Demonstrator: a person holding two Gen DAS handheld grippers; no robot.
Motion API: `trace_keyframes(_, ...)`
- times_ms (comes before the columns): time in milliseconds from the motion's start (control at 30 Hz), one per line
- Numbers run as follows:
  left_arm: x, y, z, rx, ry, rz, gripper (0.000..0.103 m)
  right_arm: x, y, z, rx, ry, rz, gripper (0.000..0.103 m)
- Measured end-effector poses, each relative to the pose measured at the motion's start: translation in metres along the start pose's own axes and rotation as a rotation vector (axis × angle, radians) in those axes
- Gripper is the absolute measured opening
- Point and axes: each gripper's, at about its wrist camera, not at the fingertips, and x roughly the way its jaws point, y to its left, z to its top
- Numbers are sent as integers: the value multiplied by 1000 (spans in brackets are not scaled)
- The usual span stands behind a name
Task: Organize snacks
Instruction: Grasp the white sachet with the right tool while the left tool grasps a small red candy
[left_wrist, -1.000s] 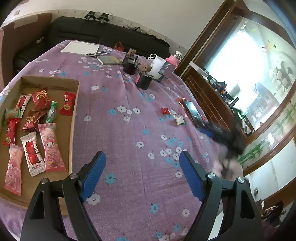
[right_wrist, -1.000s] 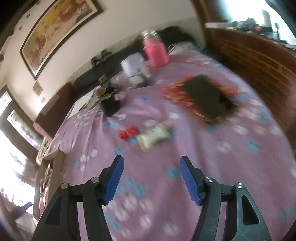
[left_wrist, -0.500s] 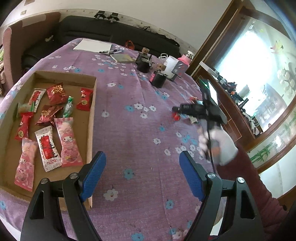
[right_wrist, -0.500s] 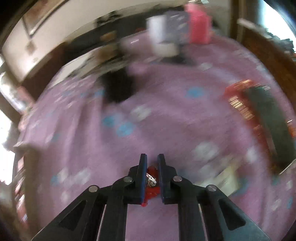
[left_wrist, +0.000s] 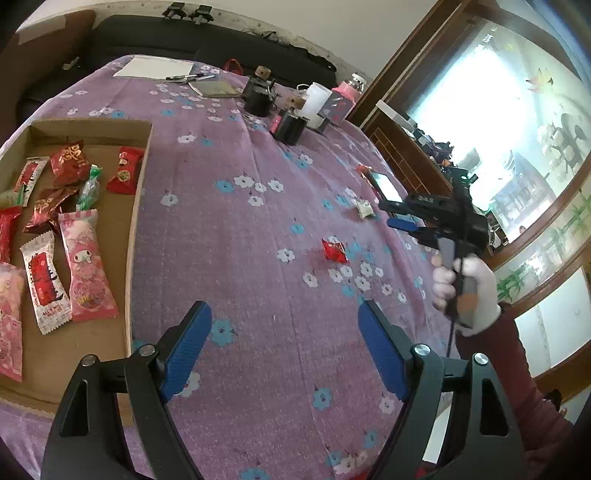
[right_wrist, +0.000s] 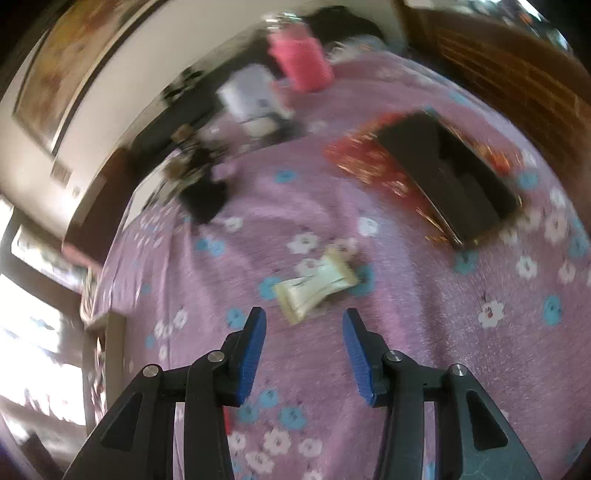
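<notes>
The right gripper (right_wrist: 303, 350) hung part open and empty above the right side of the flowered purple tabletop (left_wrist: 240, 240), its blue pads (right_wrist: 251, 354) just short of a small cream snack packet (right_wrist: 316, 284). The left gripper (left_wrist: 284, 347) was spread wide, holding nothing, near the front edge. A red candy packet (left_wrist: 334, 252) lay loose right of the table's centre, near the cream packet (left_wrist: 364, 208) and well apart from the cardboard tray (left_wrist: 137, 206) on the left side, where about a dozen wrapped snacks already lay. Both loose packets looked light, soft and crinkly, the film probably slippery; a pinch across the flat middle or on a crimped end seal would likely hold best, with light force to avoid crushing the contents. The white-and-red packet (left_wrist: 44, 280) in the tray carried small print beginning "ALL", the remainder illegible; the pink packet (left_wrist: 85, 264) showed a cartoon rabbit face. Writing on the loose packets was too small to read.
</notes>
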Motion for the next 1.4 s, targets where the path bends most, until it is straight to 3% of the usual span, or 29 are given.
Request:
trace_keyframes(200, -9, -3, -2, 20, -17, 42, 82, 33, -3, 13, 89, -9, -43, 47)
trace_keyframes(333, -8, -10, -2, 44, -24, 68, 82, 48, 18, 20, 0, -45, -129, 47)
trace_keyframes(367, -7, -12, -2, 52, -22, 73, 82, 49, 22, 18, -31, -51, -155, 42)
trace_keyframes(400, -5, -15, -2, 63, -20, 77, 82, 51, 26, 15, -55, -59, -180, 29)
trace_keyframes(433, -3, -19, -2, 79, -17, 82, 82, 50, 28, 10, -76, -54, -190, 24)
trace_keyframes(600, 19, -40, -2, 180, -9, 111, 82, 34, 23, -19, -106, -49, -129, 22)
trace_keyframes(767, 54, -61, 9, 240, 34, 129, 76, 16, 7, -55, -124, -125, -15, 22)
trace_keyframes(967, 108, -97, 20, 472, 80, 203, 76, 13, 4, -55, -106, -122, 11, 22)
trace_keyframes(1133, 146, -101, 30, 535, 119, 210, 75, 12, -4, -53, -73, -109, 56, 22)
trace_keyframes(1200, 160, -101, 33, 548, 158, 184, 49, 12, -7, -53, -59, -104, 71, 22)
trace_keyframes(1333, 175, -104, 33, 588, 187, 152, 44, 12, -8, -52, -47, -97, 83, 22)
trace_keyframes(1400, 176, -109, 31, 598, 187, 157, 36, 12, -8, -52, -46, -98, 82, 22)
